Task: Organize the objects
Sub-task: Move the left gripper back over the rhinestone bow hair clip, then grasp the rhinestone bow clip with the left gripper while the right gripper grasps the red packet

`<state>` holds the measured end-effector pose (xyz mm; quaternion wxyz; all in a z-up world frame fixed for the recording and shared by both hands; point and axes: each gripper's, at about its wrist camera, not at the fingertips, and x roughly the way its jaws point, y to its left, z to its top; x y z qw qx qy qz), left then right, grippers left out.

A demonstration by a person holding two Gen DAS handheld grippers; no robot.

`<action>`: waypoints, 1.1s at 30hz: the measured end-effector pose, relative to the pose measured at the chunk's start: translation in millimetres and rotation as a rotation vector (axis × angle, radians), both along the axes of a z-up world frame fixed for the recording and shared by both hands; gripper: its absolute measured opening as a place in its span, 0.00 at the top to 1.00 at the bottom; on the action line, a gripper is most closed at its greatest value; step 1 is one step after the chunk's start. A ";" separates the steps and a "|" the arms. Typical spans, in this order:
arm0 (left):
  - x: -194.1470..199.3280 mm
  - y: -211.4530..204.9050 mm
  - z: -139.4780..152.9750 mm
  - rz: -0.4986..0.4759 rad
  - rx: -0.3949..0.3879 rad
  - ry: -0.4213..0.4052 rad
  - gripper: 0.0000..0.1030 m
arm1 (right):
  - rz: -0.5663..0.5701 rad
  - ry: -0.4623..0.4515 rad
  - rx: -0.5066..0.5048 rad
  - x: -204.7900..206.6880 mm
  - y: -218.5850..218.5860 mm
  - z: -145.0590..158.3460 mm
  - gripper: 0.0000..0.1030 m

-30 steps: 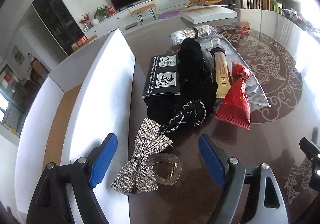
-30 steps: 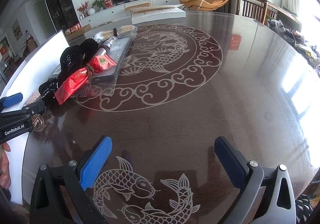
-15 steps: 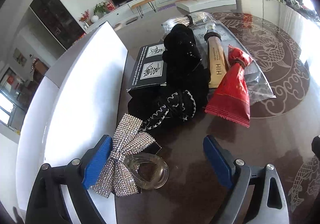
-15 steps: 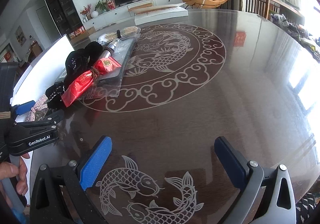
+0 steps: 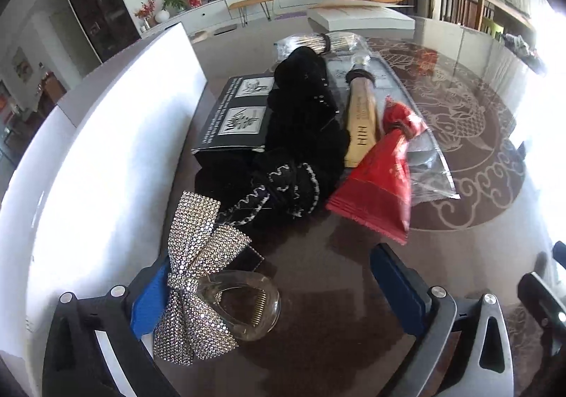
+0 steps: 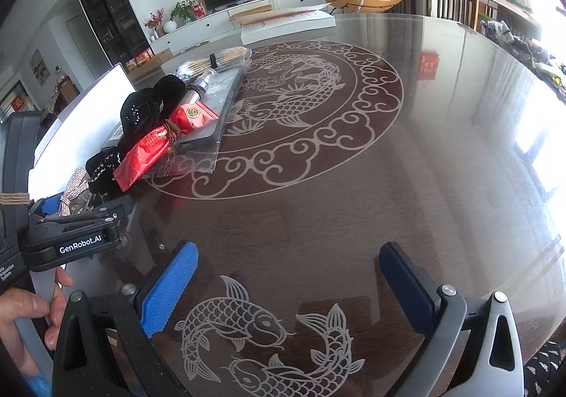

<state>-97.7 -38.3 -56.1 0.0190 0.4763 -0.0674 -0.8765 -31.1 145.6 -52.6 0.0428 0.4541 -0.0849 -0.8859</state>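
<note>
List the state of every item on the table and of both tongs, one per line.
Left tongs: open, jaws just widened, straddling the bow clip, no grip seen.
Right tongs: open, empty, over bare table.
Rhinestone bow clip: lying flat, beside the white box.
White box: open.
Black fabric piece: heaped, partly covering the black carton.
Red packet: sealed, tied at the neck, lying flat.

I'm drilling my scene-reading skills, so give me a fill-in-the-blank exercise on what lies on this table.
1. The rhinestone hair clip is shaped like a ____.
2. The foil pouch beside the black fabric pile is coloured ____.
3. The right gripper hangs over a table inlay of two ____.
4. The left gripper stands ____, with the clip between its fingers.

Missing words: bow; red; fish; open
</note>
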 end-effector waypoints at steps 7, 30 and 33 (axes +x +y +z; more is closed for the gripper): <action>2.4 10.1 28.3 -0.105 0.351 -0.034 0.00 | -0.065 0.009 -0.046 3.2 16.4 2.8 0.00; 13.4 -6.2 -16.3 0.006 0.137 -0.071 0.00 | -0.085 -0.018 0.000 1.5 16.1 -4.9 0.00; 18.2 -14.8 -16.9 0.009 0.132 -0.061 0.00 | -0.077 -0.025 0.059 0.4 8.8 -6.9 0.00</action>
